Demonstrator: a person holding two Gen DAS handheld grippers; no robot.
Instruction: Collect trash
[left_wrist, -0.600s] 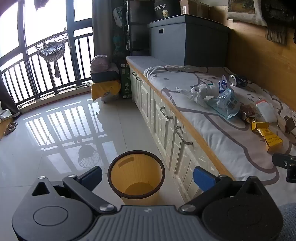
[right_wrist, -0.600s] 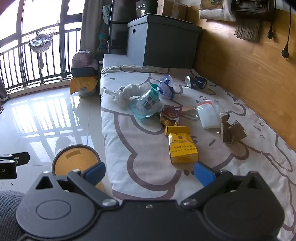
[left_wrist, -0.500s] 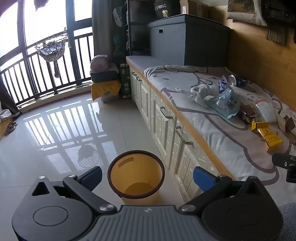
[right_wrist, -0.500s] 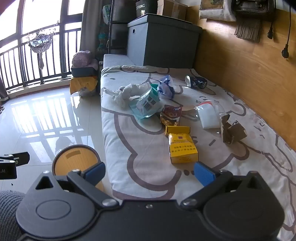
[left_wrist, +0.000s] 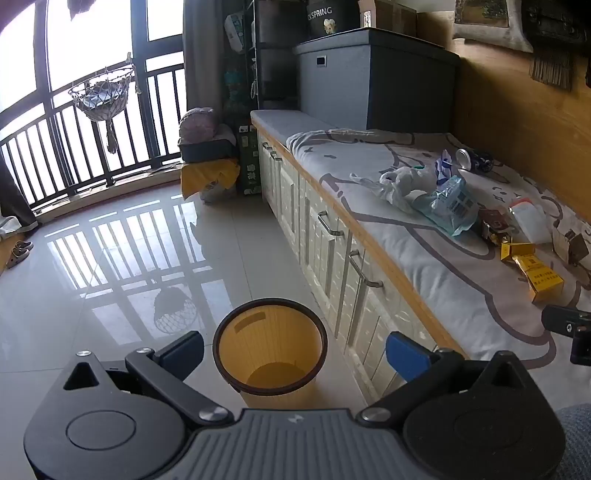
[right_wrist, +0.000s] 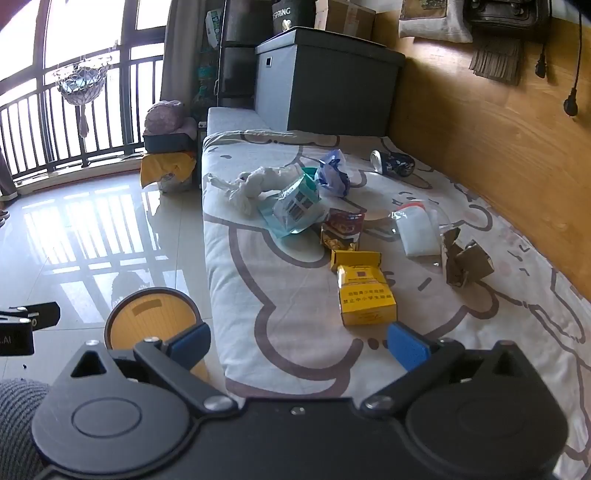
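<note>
Nothing is collected yet: the yellow bin (left_wrist: 269, 350) on the floor beside the bed (right_wrist: 280, 295) looks empty, the trash (right_wrist: 365, 291) lies scattered on the bed, and both the left hand-held gripper (left_wrist: 295, 349) and right hand-held gripper (right_wrist: 299, 341) gape wide, grasping nothing.

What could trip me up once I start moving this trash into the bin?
1. The bin stands on the floor beside the bench, so a piece dropped from the mattress edge could miss its mouth.
2. The plastic bag and blue packet overlap; grabbing one may drag the other.
3. The can lies on its side and could roll.
</note>
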